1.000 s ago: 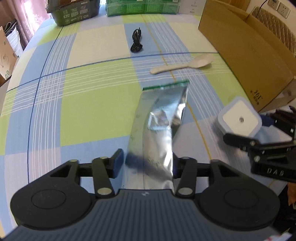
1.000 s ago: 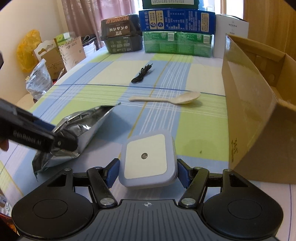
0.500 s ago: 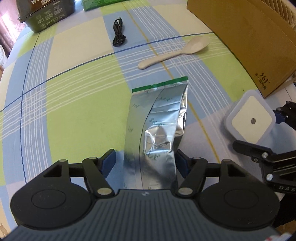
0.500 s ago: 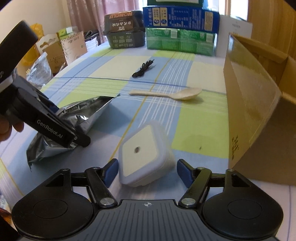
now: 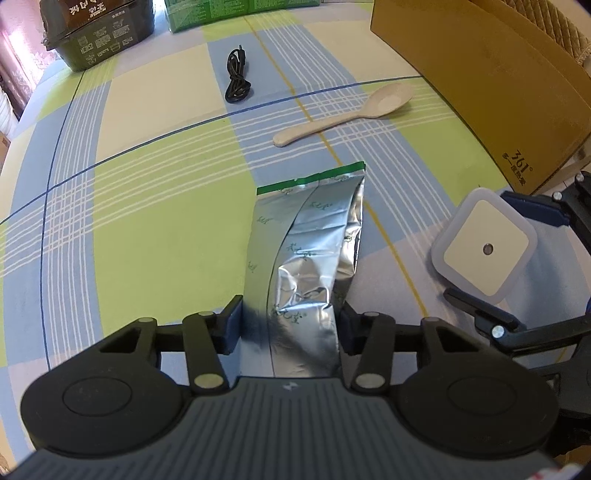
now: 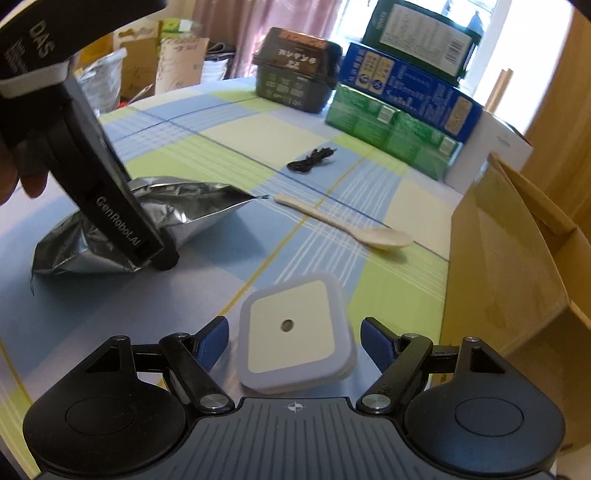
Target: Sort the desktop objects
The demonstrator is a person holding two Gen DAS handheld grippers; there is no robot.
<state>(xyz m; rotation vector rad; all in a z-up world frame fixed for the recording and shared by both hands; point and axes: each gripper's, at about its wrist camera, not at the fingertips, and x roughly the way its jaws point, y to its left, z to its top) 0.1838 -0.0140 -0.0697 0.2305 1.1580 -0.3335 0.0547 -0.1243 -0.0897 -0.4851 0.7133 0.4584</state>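
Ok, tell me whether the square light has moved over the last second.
No. The light still lies just right of the yellow stripe, its far edge by the green square, as before.

A checked cloth of blue, green and cream covers the worktop (image 5: 147,221). Far ahead of the right hand-held gripper (image 6: 293,332), at the worktop's far edge, stands a black food tub (image 6: 295,85) with printed labels. Just to the right of it lies a row of green cartons (image 6: 391,129), with a blue carton (image 6: 406,88) stacked on them and a dark green carton (image 6: 421,37) on top. A white box (image 6: 502,147) stands touching the right end of that stack. Beyond the worktop, ahead and to the left, brown paper bags (image 6: 177,62) stand before a pink curtain (image 6: 251,29). Wooden panelling (image 6: 561,110) rises far right.
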